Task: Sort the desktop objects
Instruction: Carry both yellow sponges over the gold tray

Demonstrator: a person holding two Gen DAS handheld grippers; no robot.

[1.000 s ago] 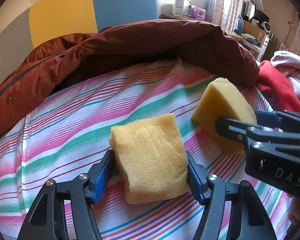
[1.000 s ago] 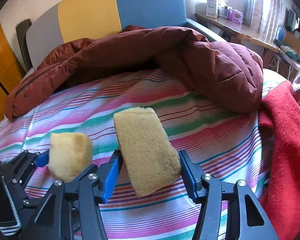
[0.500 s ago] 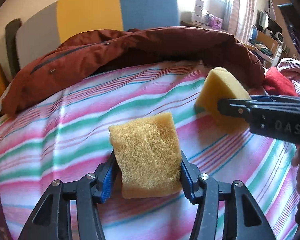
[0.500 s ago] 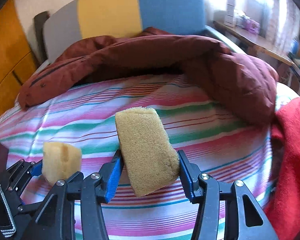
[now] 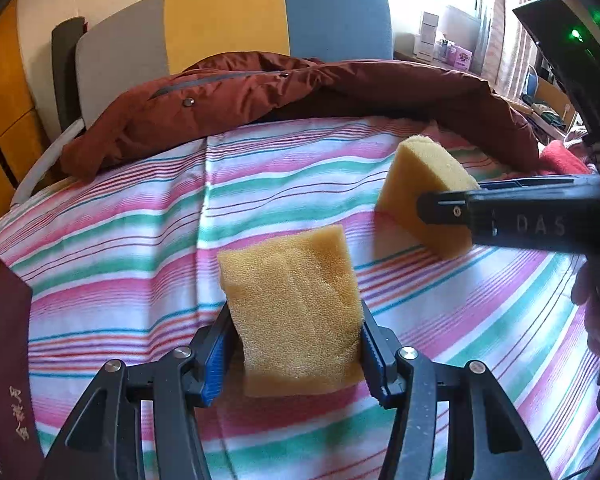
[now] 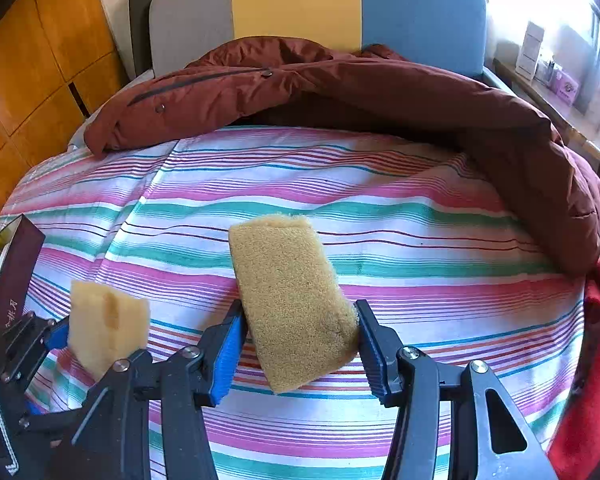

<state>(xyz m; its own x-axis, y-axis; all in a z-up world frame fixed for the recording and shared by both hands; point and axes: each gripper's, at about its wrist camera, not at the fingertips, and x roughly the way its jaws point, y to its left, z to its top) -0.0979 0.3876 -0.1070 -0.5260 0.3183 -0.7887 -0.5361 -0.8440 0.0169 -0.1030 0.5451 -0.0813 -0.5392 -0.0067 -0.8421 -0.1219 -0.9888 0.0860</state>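
The left tool (image 5: 294, 354) was clamped on one yellow sponge (image 5: 294, 308), its blue pads pressed into both sides, holding it clear above the striped bedsheet (image 5: 140, 240). The right tool (image 6: 298, 344) gripped a second sponge (image 6: 292, 304) the same way, also off the sheet. Two sponges in all, one per tool, held near each other and apart. Beyond them a dark red puffer jacket (image 6: 340, 92) lay heaped across the far end of the bed, against a grey, yellow and blue headboard (image 5: 228, 20). A red garment (image 6: 592, 380) lay at the right edge. At the left edge stood what may have been a dark maroon box (image 5: 8, 360); only its side showed.
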